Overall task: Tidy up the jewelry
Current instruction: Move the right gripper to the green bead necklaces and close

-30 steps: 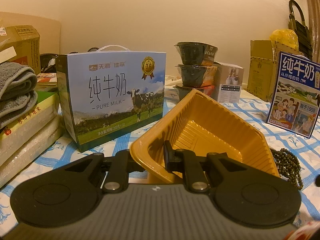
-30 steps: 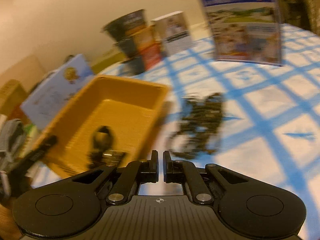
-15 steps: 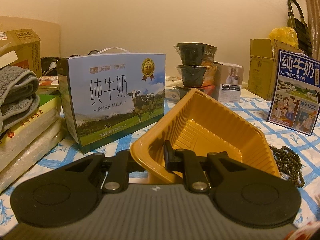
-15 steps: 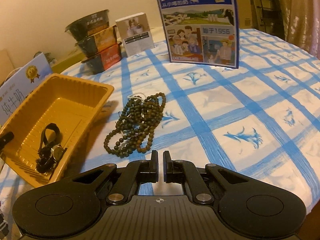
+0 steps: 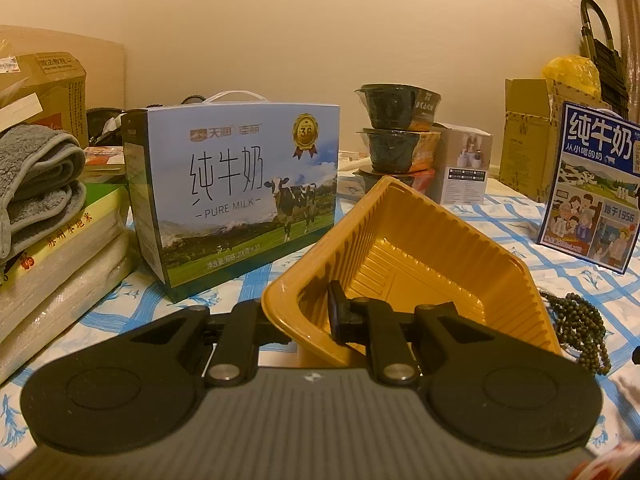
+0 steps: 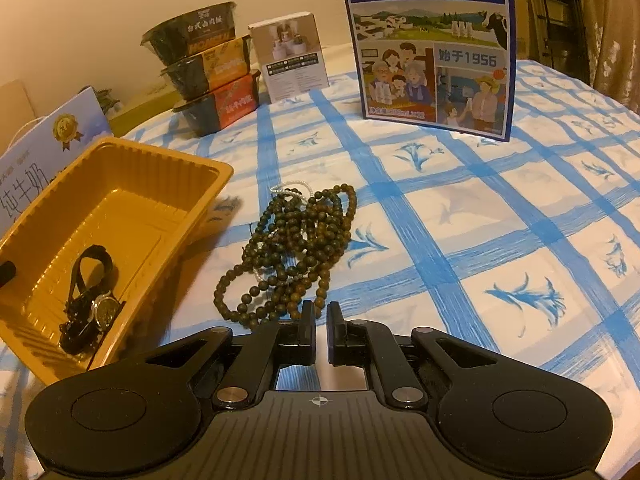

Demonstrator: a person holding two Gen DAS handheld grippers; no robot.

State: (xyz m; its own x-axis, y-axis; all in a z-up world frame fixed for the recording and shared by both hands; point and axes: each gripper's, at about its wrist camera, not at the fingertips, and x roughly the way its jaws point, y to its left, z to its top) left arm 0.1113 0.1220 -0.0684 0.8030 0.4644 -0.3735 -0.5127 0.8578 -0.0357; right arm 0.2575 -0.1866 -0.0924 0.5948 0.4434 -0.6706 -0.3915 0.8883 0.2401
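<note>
Open tablecloth (image 6: 500, 220) is left clear right of the bead strands (image 6: 296, 248). Passage on the left is blocked by the yellow tray (image 6: 168, 152), clamped at its near rim by the left gripper (image 5: 316, 312). The far side is closed by the blue milk carton (image 6: 432, 52) and stacked bowls (image 6: 208, 68).

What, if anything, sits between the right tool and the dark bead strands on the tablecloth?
Nothing visible. The right tool, shut and empty, points at the bead strands just beyond its tips, with only bare tablecloth between. The yellow tray lies off to one side.
</note>
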